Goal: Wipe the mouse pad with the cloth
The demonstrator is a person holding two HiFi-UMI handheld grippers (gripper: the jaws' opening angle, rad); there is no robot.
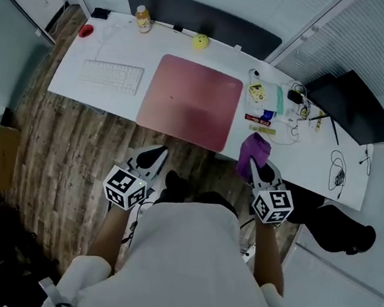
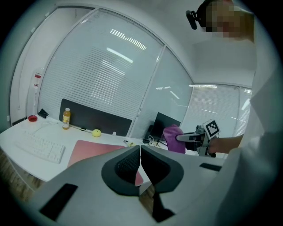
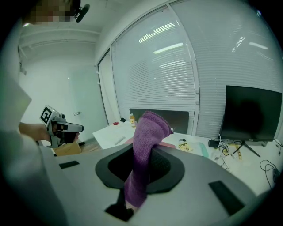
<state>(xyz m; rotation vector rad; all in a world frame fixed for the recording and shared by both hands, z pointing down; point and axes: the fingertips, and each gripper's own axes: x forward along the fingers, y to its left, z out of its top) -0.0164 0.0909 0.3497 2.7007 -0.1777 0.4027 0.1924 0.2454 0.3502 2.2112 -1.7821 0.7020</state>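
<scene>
Cloth of purple terry (image 3: 148, 145) sits clamped in the right gripper (image 3: 142, 170), ready for the pink rectangular mouse pad (image 1: 191, 101) at its ten o'clock; the left gripper (image 2: 140, 162) idles, jaws pressed together and empty.

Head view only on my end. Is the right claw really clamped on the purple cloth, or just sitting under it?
Observer: Clamped. In the right gripper view the purple cloth runs between the jaws of the right claw, with one end sticking up past them.
Operator: Left claw holding anything?
Observer: No. The left gripper view shows the left claw with its jaws together and nothing between them.
</scene>
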